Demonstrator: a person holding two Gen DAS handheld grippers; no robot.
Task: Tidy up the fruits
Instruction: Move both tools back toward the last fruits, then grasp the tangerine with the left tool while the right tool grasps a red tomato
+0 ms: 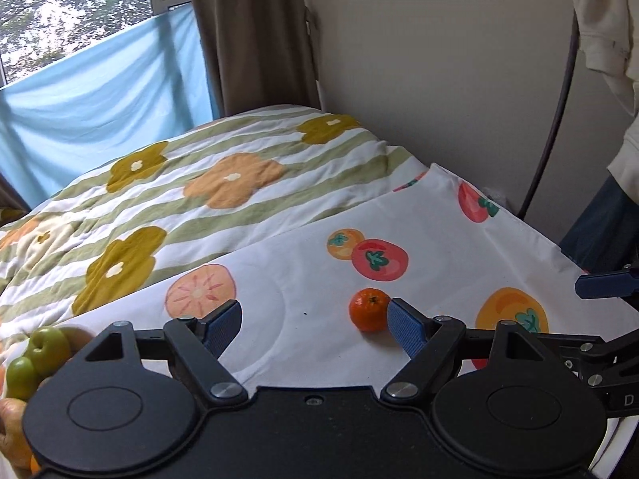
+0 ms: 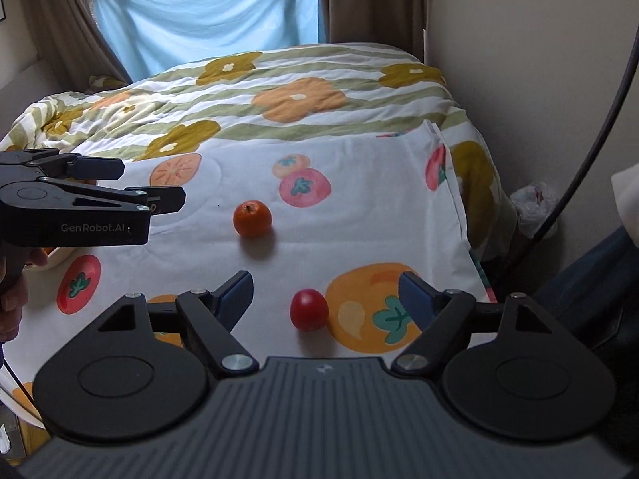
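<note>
Right hand-held gripper (image 2: 325, 293) gapes over red fruit (image 2: 309, 309), orange (image 2: 252, 218) beyond.

A home bedroom is shown. A bed (image 2: 459, 207) is covered by a flower-patterned quilt (image 2: 287, 92) and a fruit-printed sheet (image 1: 303, 279), while a window (image 1: 72, 4) is framed by brown curtains (image 1: 255, 32) and draped with blue cloth (image 2: 207, 12).

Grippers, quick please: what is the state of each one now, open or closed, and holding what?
Left gripper: open, holding nothing; the orange lies beside its right finger.
Right gripper: open, holding nothing; the red fruit lies between its fingers.
</note>
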